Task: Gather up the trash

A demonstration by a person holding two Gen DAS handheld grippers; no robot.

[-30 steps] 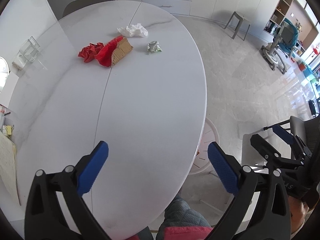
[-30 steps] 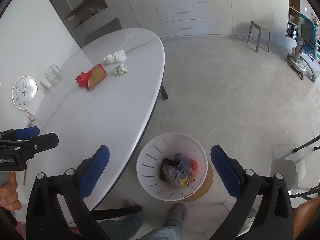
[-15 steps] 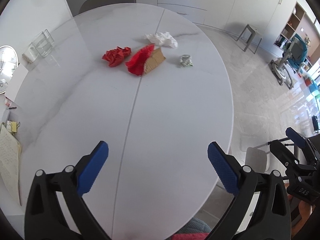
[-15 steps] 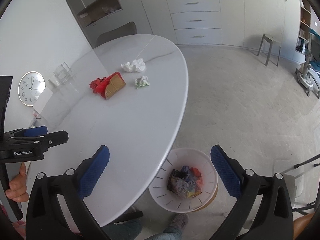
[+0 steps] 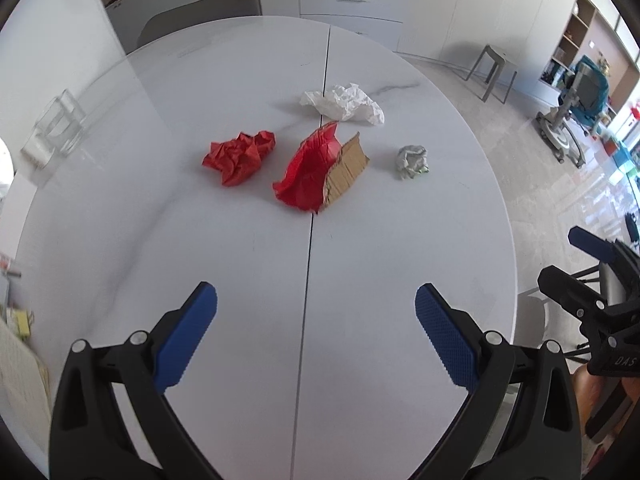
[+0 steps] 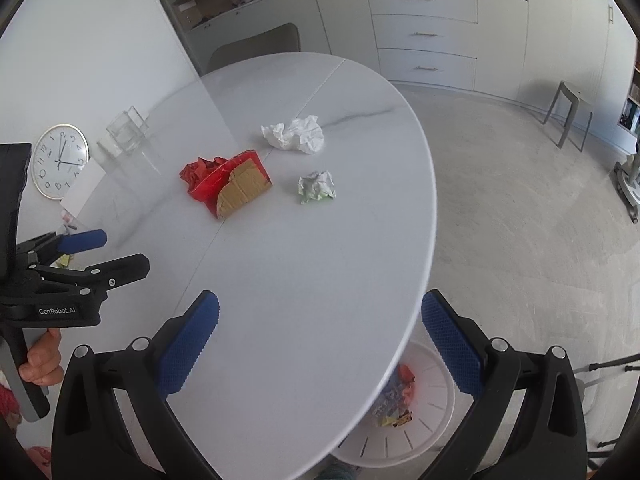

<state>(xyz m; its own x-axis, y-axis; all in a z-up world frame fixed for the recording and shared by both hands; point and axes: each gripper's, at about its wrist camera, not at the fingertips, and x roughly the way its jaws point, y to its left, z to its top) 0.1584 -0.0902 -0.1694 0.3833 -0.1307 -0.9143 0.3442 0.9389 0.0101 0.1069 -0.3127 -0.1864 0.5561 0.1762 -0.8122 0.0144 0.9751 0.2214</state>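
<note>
Four pieces of trash lie on the far half of the white oval table: a crumpled red paper, a red wrapper with torn cardboard, a white crumpled tissue and a small grey-green paper ball. The right wrist view shows them too: wrapper with cardboard, tissue, paper ball. My left gripper is open and empty above the near table. My right gripper is open and empty over the table's right edge, above the white bin.
The bin on the floor holds colourful trash and is partly under the table edge. A clear glass container and a wall clock stand at the table's left. A chair is behind the table, a stool farther right.
Both grippers have moved forward and over the table toward the trash. The bin has slid under the table edge in the right wrist view. Both stay open.
</note>
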